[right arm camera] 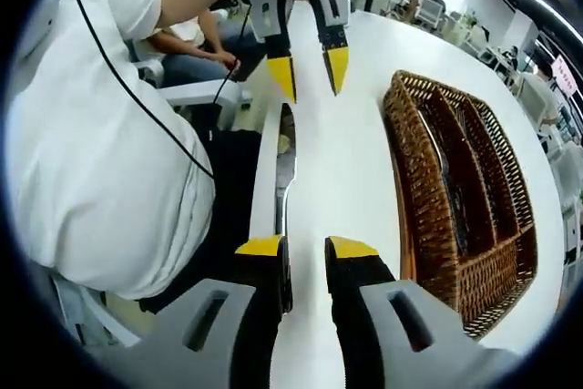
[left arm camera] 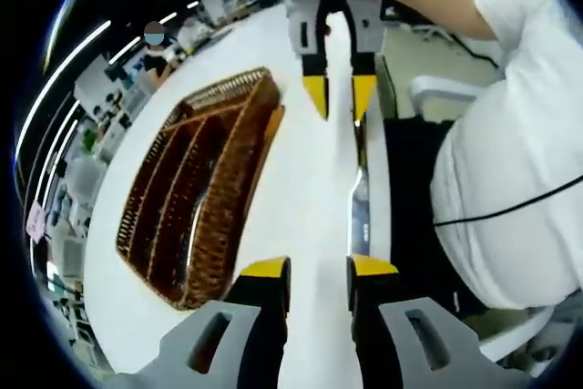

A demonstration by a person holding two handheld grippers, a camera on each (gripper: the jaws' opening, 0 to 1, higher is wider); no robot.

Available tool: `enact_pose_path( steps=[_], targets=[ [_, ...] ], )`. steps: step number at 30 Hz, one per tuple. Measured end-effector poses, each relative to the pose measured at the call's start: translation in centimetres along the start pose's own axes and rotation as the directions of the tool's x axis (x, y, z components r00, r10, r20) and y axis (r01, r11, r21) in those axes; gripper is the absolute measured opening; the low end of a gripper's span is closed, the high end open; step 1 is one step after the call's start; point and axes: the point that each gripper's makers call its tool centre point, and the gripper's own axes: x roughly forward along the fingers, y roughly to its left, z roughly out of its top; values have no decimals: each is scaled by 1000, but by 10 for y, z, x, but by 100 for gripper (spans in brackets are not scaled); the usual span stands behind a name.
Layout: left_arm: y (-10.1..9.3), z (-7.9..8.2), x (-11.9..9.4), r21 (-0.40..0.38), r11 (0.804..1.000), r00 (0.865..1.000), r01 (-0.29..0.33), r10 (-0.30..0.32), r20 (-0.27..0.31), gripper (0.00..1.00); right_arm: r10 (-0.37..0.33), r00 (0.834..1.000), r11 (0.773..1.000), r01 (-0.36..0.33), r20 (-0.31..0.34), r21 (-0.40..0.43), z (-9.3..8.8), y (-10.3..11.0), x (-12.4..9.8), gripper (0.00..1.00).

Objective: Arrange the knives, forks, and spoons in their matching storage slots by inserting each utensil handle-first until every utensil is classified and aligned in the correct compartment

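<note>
A silver knife [left arm camera: 360, 211] [right arm camera: 285, 175] lies lengthwise along the white table's near edge, stretched between my two grippers, which face each other. My left gripper [left arm camera: 318, 269] [right arm camera: 310, 70] is open; the knife's end lies beside its right-hand finger, not between the jaws. My right gripper [right arm camera: 306, 247] [left arm camera: 339, 96] is open too, with the knife's other end by its left-hand finger. The brown wicker cutlery tray [left arm camera: 239, 157] [right arm camera: 414, 179] stands on the table beside the knife. A silver utensil [left arm camera: 193, 234] [right arm camera: 444, 157] lies in one of its long slots.
A person in a white shirt [left arm camera: 510, 179] [right arm camera: 100, 152] stands close against the table edge by the knife, with a black cable across the shirt. The white table [left arm camera: 305, 179] [right arm camera: 351, 161] is bare between knife and tray. A chair armrest [right arm camera: 196, 91] sits behind.
</note>
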Motion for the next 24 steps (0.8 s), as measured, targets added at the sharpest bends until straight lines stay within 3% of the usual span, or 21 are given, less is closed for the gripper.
enact_pose_path(
  steps=[13,24],
  targets=[
    [-26,-7,13,-19,997,997,73,-74,-36,23,64,998,998,-64,-14,-9,-4,21,9,17],
    [-33,-10,20,-43,993,993,109,-111,-46,20,85,996,996,-85,-29,-8,-7,29,13,17]
  ],
)
